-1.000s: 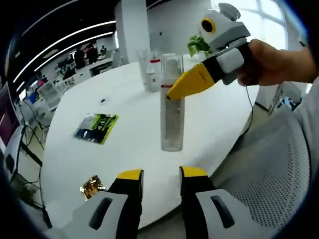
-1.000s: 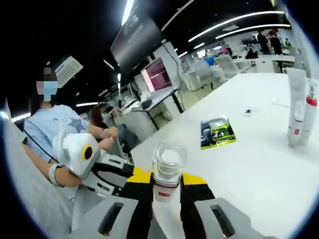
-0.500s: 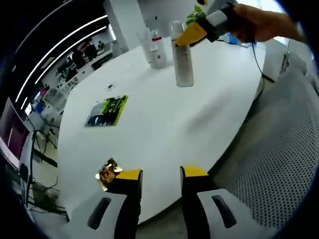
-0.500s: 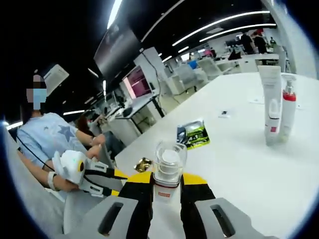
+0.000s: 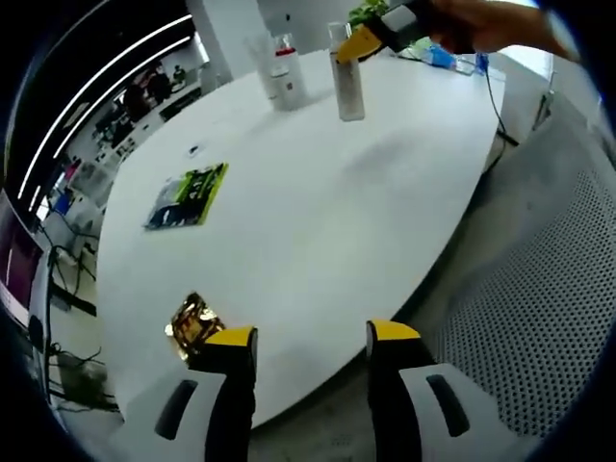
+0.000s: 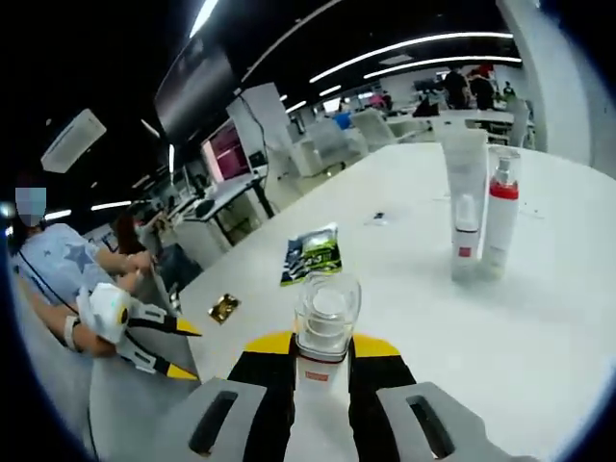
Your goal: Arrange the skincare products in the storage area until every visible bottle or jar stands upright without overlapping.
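My right gripper [image 6: 322,348] is shut on a tall clear bottle [image 6: 327,313] with a see-through cap, held upright over the white table [image 6: 568,318]. In the left gripper view that clear bottle [image 5: 348,72] stands far off, with the right gripper [image 5: 371,38] on its upper part. A white tube [image 6: 466,202] and a pump bottle with a red collar [image 6: 500,217] stand upright side by side a little beyond it. My left gripper [image 5: 313,337] is open over the table's near edge, nothing between its jaws. It also appears as the left gripper [image 6: 144,332] low at the left.
A green packet [image 5: 186,194] lies flat mid-table. A crumpled gold wrapper [image 5: 192,322] lies close to my left jaw. A grey mesh chair [image 5: 549,318] stands beside the table edge. Office desks and monitors fill the background.
The right gripper has carried the clear bottle across the table toward the tube and pump bottle. The left gripper has drawn back to the near edge, its jaws slightly wider.
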Demonstrator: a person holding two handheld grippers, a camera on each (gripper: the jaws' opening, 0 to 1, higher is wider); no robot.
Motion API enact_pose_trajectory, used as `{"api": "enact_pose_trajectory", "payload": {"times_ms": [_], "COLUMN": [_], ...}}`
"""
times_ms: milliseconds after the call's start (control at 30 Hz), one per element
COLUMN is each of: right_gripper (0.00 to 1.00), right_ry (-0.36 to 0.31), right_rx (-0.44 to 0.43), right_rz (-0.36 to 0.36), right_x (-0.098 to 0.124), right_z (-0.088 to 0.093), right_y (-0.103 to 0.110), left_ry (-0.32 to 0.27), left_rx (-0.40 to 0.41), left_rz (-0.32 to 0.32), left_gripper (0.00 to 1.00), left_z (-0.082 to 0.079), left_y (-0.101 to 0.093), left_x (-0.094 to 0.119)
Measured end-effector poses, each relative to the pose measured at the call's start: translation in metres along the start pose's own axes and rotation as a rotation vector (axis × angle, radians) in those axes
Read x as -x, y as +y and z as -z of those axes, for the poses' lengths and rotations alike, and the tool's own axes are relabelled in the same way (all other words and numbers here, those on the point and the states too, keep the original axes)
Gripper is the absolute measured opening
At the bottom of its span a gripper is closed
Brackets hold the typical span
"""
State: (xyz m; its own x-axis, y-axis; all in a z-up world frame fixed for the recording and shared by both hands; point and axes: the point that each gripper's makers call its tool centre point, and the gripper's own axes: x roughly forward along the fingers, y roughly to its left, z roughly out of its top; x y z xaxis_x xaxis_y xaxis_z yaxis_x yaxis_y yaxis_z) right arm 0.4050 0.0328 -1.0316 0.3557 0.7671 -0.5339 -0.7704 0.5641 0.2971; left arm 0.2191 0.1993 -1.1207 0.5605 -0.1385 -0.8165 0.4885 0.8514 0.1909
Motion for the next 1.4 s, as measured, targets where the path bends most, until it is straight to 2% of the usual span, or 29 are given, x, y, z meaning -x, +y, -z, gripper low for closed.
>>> {"api": "enact_pose_trajectory", "payload": {"times_ms": [233, 533, 700, 800, 1067, 1333, 1367, 1400], "right_gripper": [0.14, 0.14, 0.14, 0.14, 0.14, 0.14, 0.14, 0.14], "right_ry": [0.015, 0.047, 0.07, 0.062, 0.052, 0.079, 0.04, 0.064], "right_rx": [0.066, 0.126, 0.123, 0.094, 0.088, 0.147, 0.155, 0.157], "right_rz": [0.086, 0.185, 0.239, 0.272, 0.337, 0.402, 0.415, 0.419], "right_x": [-0.004, -0.013, -0.017, -0.019, -0.028, -0.039, -0.04, -0.039], "right_z": [-0.017, -0.031, -0.031, -0.033, -0.039, -0.033, -0.039, -0.035], "right_y": [-0.042, -0.078, -0.1, -0.113, -0.137, -0.153, -0.155, -0.155], "left_ry": [0.014, 0.008, 0.016, 0.029, 0.022, 0.024, 0.025, 0.024], "left_rx": [0.005, 0.017, 0.016, 0.011, 0.005, 0.006, 0.005, 0.005], "left_rz": [0.003, -0.007, -0.006, -0.005, -0.004, -0.003, -0.002, -0.003], "left_gripper": [0.39, 0.38, 0.37, 0.37, 0.36, 0.32, 0.32, 0.33], "left_z": [0.003, 0.003, 0.004, 0.007, 0.005, 0.006, 0.007, 0.007], "left_y": [0.0, 0.003, 0.003, 0.003, 0.002, 0.003, 0.003, 0.003], "left_x": [-0.001, -0.001, -0.001, -0.001, -0.001, -0.001, -0.002, -0.002]}}
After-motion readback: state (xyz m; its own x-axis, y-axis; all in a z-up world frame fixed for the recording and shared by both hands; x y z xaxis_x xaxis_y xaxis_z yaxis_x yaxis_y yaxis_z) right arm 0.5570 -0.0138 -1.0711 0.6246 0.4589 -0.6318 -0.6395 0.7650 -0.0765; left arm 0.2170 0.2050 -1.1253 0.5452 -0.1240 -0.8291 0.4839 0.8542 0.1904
